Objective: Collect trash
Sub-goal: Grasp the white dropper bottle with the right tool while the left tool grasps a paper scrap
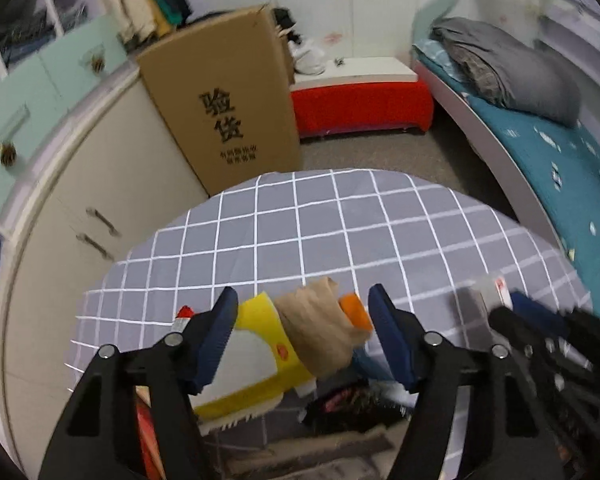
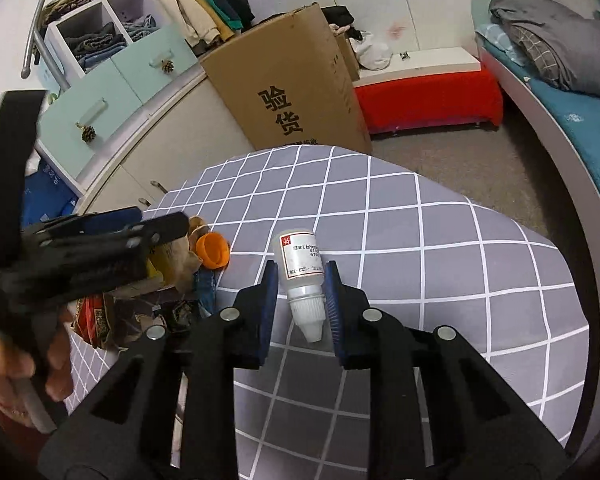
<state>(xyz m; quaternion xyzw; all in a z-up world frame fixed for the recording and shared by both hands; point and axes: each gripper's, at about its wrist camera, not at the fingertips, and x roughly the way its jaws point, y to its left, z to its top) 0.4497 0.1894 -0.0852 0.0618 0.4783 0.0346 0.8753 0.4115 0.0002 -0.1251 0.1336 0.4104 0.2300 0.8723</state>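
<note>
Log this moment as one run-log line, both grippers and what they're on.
right gripper: shut on small white bottle | left gripper: open over trash pile, tan wrapper between jaws | surface: checked cloth

Grey checked tabletop [image 2: 440,240] under heaped trash [image 1: 300,344].

The right gripper [image 2: 302,300] points forward and down, its two blue-padded fingers [image 2: 269,312] set upright and drawn close, the pads bearing on either side of a small white bottle [image 2: 300,272] gripped between them. The left gripper [image 1: 302,336] also tilts downward, its jaws standing apart with neither pad [image 1: 216,332] pressing on anything, though litter lies in the gap beneath. In the right wrist view the left gripper [image 2: 156,232] appears blurred at the left edge, lying nearly on its side, with the person's hand [image 2: 32,364] wrapped round its handle below.
</note>
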